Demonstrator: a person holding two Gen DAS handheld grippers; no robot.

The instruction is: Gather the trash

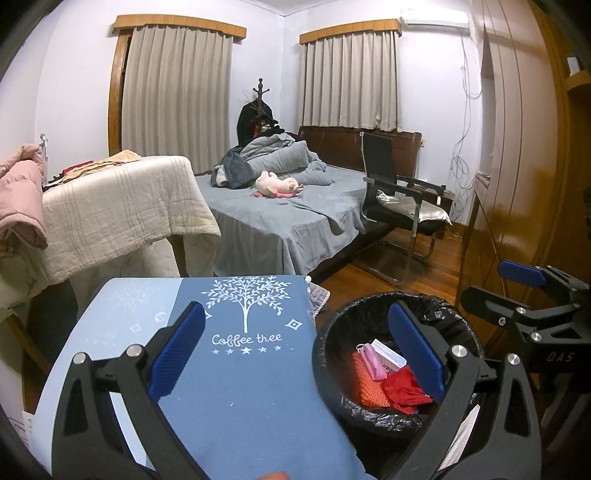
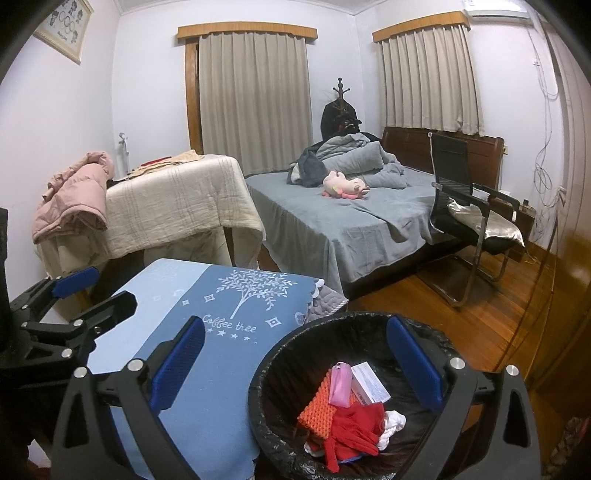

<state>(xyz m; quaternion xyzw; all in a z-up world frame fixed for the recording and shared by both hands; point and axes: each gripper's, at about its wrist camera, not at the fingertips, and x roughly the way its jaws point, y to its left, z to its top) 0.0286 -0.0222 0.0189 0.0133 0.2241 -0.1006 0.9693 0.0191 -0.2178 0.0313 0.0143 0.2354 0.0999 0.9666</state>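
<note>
Left wrist view: left gripper [image 1: 295, 354] wide open, empty, above blue tree-print tablecloth [image 1: 236, 369] beside round black-lined trash bin [image 1: 332, 332]; right wrist view: right gripper [image 2: 295, 360] wide open, empty, over bin holding red glove [image 2: 351, 428], orange mesh [image 2: 317, 402], white box [image 2: 369, 382].

Two grippers are in view, the left gripper [image 1: 295, 354] and the right gripper [image 2: 295, 365], each with two blue-padded fingers spread apart and nothing between them. At the lower right of the frame stands one trash bin [image 2: 280, 354] lined with one black bag, holding one orange knitted piece [image 2: 317, 402], one pink packet [image 2: 339, 386], one white box [image 2: 369, 382], one red cloth [image 2: 351, 428] and one white scrap [image 2: 393, 421]. Elsewhere there are two curtained windows across the top, one bed [image 2: 343, 225] with one pink plush toy [image 2: 343, 186] at centre, one black chair [image 2: 465, 206] at right, one coat stand [image 2: 339, 107], one framed picture [image 2: 64, 26] at upper left, and one blue table cover [image 2: 207, 354] printed with one tree.
</note>
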